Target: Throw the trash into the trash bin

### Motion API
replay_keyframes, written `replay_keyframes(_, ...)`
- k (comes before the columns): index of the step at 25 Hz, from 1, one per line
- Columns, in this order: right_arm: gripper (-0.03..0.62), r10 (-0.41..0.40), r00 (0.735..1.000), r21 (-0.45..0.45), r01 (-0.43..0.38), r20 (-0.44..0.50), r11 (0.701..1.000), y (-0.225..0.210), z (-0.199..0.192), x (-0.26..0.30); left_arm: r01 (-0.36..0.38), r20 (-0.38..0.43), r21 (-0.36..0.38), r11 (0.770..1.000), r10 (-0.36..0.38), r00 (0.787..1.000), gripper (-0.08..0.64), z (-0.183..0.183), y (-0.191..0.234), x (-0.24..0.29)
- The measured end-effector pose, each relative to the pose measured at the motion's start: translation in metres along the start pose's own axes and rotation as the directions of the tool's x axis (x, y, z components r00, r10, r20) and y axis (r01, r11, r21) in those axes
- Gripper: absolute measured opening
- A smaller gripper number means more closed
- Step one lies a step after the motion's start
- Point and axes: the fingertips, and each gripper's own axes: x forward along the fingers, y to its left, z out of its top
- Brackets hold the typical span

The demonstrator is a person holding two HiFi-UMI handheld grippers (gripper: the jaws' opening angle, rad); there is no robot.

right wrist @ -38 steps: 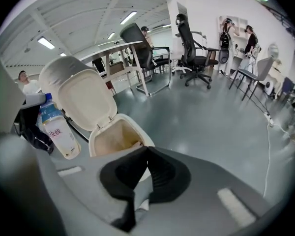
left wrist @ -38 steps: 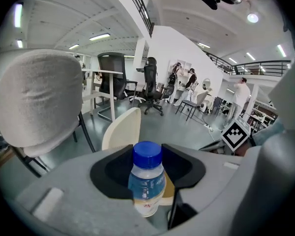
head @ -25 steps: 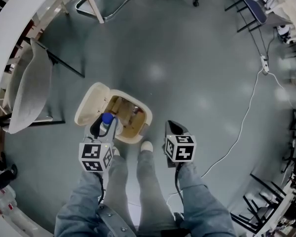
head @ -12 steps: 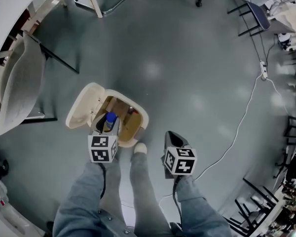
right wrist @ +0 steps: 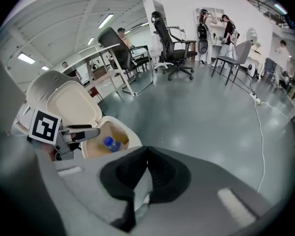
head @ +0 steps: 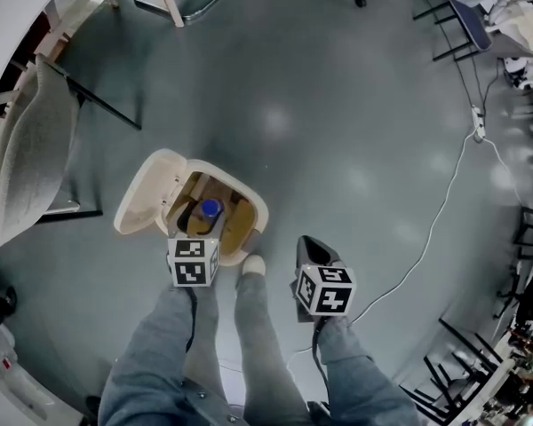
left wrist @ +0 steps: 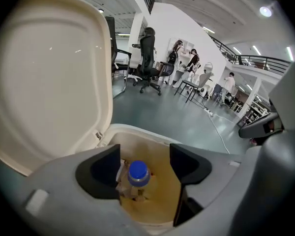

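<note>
Since the earlier frame our left gripper [head: 193, 236] has dropped lower over the cream plastic trash bin [head: 254, 209], and its jaws have just been opening. The clear plastic bottle with a blue cap [head: 210, 209] that sat between them is now down inside the bin, free of both pads. In the left gripper view we see the two dark pads spread wide. The bottle shows in the gap between them but lower, against the bin's tan inside, its cap pointing up at us. The bin's hinged cream lid [left wrist: 49, 77] stands open on the left, upright beside the opening.

Our right gripper [head: 310, 233] hangs to the right of the bin, well apart from the bottle; its jaws are closed tip to tip with nothing between them. We stand on the near side of the bin in blue jeans [head: 160, 353], one white shoe [head: 252, 264] at the bin's near edge — touching it or just short, we cannot tell. A grey shell chair [head: 35, 149] stands at the far left, and a white cable [head: 431, 229] runs across the grey floor [head: 338, 105] on the right.
</note>
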Motion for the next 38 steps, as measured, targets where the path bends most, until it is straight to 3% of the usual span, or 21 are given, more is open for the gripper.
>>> replay_keyframes(16,0.003,0.005,1.000,0.001,-0.005,0.005,1.000,0.002,0.007,0.010,-0.036,0.050,-0.087,0.996,0.041,0.998,0.301,-0.001,0.016,-0.034)
replay_keyframes(22,0.003,0.027,0.999,0.010,-0.027,0.023,1.000,0.019,0.015,0.014,-0.011,0.077,-0.097,0.995,0.018,0.997,0.295,0.006,0.010,-0.056)
replay_keyframes(27,0.003,0.057,0.998,0.004,-0.057,0.038,0.998,0.037,0.029,0.008,-0.008,0.105,-0.098,0.995,0.018,0.994,0.223,0.029,0.003,-0.087)
replay_keyframes(33,0.003,0.101,0.992,-0.095,-0.094,0.071,0.991,0.058,0.065,-0.024,0.011,0.074,-0.077,0.997,-0.006,0.997,0.187,0.064,-0.014,-0.129)
replay_keyframes(38,0.003,0.171,0.983,-0.191,-0.155,0.072,0.969,0.079,0.092,-0.080,-0.099,0.078,-0.038,0.994,0.102,0.992,0.050,0.104,-0.012,-0.188)
